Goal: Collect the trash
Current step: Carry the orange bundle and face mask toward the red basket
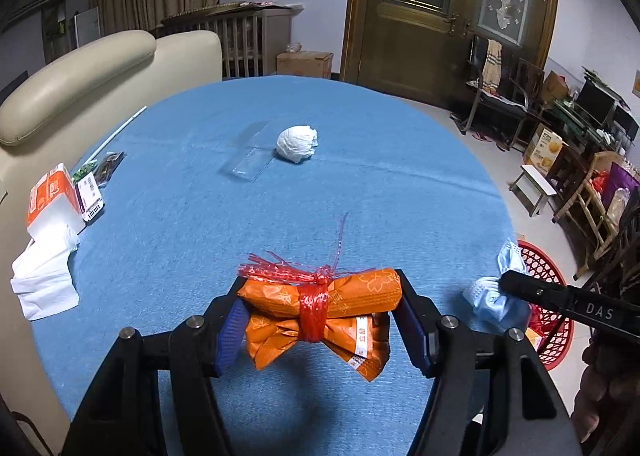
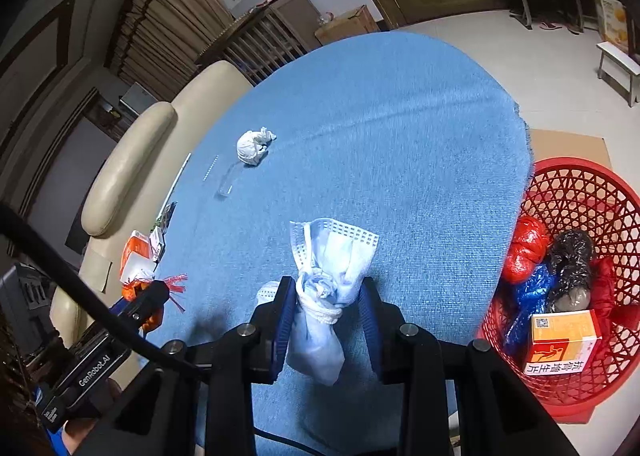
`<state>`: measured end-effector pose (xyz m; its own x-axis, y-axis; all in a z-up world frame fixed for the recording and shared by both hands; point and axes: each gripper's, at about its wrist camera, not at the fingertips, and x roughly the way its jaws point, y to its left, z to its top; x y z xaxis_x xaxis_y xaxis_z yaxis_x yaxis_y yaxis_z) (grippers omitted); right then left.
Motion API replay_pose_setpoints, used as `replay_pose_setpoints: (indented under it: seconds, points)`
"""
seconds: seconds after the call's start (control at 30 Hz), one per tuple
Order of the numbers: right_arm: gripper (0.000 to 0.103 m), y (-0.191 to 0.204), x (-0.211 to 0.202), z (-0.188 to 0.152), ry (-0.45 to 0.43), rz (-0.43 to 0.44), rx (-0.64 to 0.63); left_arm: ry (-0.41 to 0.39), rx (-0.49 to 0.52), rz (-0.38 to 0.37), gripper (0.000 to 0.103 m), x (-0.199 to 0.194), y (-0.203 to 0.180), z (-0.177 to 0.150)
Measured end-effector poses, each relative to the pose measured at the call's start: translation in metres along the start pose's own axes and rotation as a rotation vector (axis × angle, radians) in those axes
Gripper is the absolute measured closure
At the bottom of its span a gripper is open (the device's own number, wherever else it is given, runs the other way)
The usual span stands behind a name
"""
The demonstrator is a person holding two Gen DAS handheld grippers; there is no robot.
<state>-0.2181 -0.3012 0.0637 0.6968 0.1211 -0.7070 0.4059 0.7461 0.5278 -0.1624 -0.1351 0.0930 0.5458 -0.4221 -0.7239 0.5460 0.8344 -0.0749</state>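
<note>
My left gripper [image 1: 320, 308] is shut on an orange wrapper bundle [image 1: 320, 296] tied with red plastic string, held just above the blue tablecloth [image 1: 280, 196]. My right gripper [image 2: 328, 308] is shut on a knotted light blue face mask [image 2: 328, 268]; it also shows in the left wrist view [image 1: 496, 296]. A white crumpled paper ball [image 1: 297, 143] and a clear plastic wrapper [image 1: 248, 160] lie further out on the table. A red mesh basket [image 2: 600, 192] stands on the floor to the right, holding several bags and an orange box [image 2: 560, 344].
At the table's left edge lie an orange tissue pack [image 1: 52, 196], loose white tissues [image 1: 44, 280], small packets [image 1: 94, 184] and a white straw [image 1: 120, 132]. A cream sofa [image 1: 80, 72] stands to the left. Chairs and a stool [image 1: 536, 188] stand to the right.
</note>
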Motion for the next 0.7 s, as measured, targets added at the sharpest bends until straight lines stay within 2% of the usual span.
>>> replay_pose_setpoints:
  seconds: [0.7]
  points:
    - [0.069,-0.013,-0.028,-0.001,-0.066,-0.013,0.009,-0.019,0.021,-0.012,0.035,-0.001,-0.023,0.009]
